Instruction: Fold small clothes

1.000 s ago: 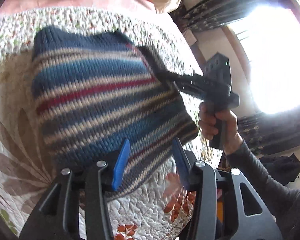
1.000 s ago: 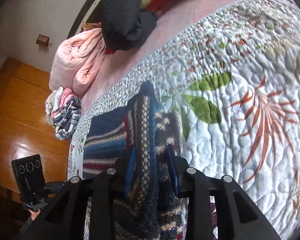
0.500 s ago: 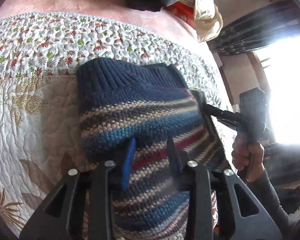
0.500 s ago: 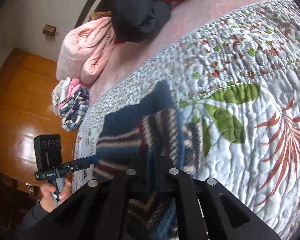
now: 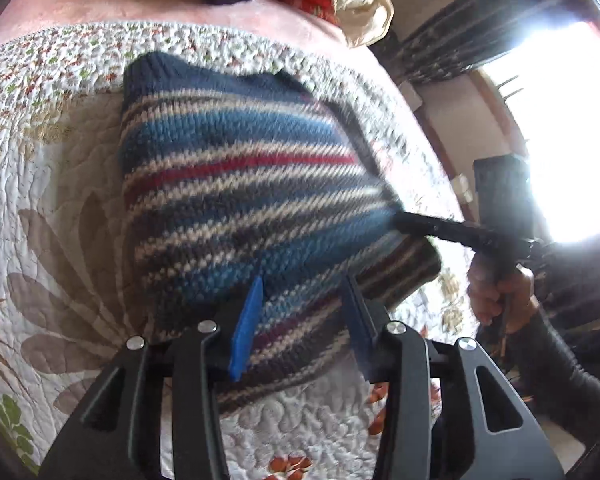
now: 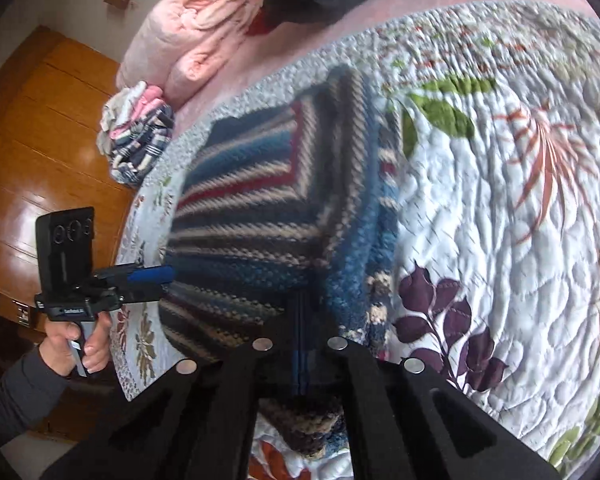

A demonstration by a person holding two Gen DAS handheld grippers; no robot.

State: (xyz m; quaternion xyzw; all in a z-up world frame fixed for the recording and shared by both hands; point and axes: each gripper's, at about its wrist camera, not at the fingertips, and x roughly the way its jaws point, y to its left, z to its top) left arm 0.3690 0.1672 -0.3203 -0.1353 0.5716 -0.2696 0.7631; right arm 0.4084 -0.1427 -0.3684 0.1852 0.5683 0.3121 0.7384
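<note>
A floral quilt (image 5: 52, 184) covers the bed, with wooden wardrobe doors (image 6: 32, 152) beyond its left edge. The striped knit sweater (image 5: 236, 184) lies folded near that edge. The left gripper (image 5: 300, 312) hovers over its near hem, jaws spread and empty. The right gripper (image 6: 300, 332) pinches the sweater's right side, jaws clenched. The fold looks midway; next, the left should probably close on the hem.
</note>
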